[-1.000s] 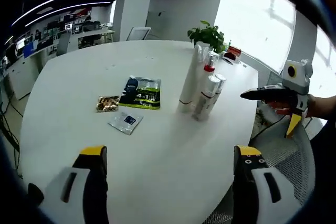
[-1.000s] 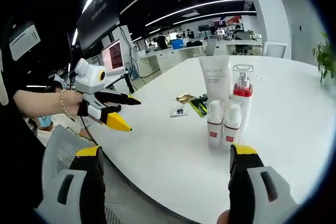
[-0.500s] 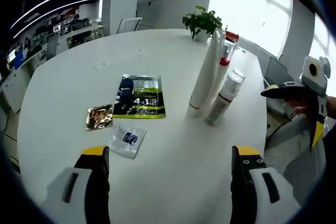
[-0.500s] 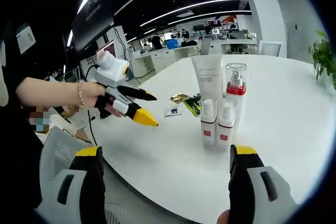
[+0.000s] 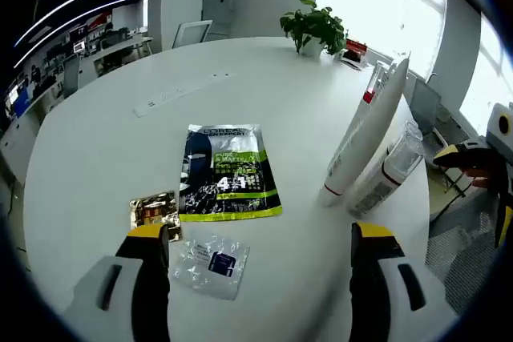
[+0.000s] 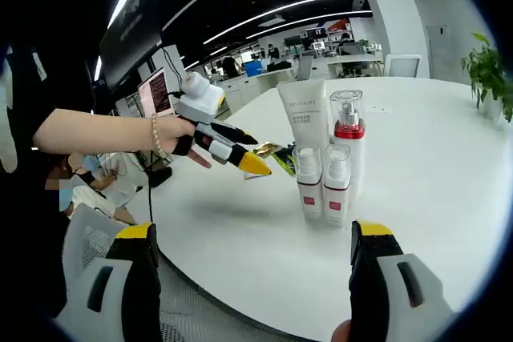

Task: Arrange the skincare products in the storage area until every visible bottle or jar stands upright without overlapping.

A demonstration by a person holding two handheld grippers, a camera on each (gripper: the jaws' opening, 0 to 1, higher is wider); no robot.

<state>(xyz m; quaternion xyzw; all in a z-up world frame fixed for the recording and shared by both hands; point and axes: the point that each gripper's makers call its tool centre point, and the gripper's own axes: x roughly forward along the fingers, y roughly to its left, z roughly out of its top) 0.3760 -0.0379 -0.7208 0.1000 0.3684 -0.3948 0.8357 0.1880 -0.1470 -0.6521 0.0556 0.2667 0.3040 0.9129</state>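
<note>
Four skincare products stand upright in a tight cluster on the white table: a tall white tube, a clear pump bottle with a red collar, and two small white bottles in front. In the left gripper view the tube and a small bottle lean with the lens. My left gripper is open, low over three flat sachets: black-green, gold, clear. My right gripper is open, back from the cluster. The left gripper hovers left of the products.
A potted plant stands at the table's far edge, with small red items beside it. A mesh office chair sits by the near edge. The right gripper shows past the table's right side. Desks and monitors fill the room behind.
My left gripper has moved forward and down over the table toward the sachets, which now loom larger. In the right gripper view it has travelled right, closer to the products. Nothing was grasped.
</note>
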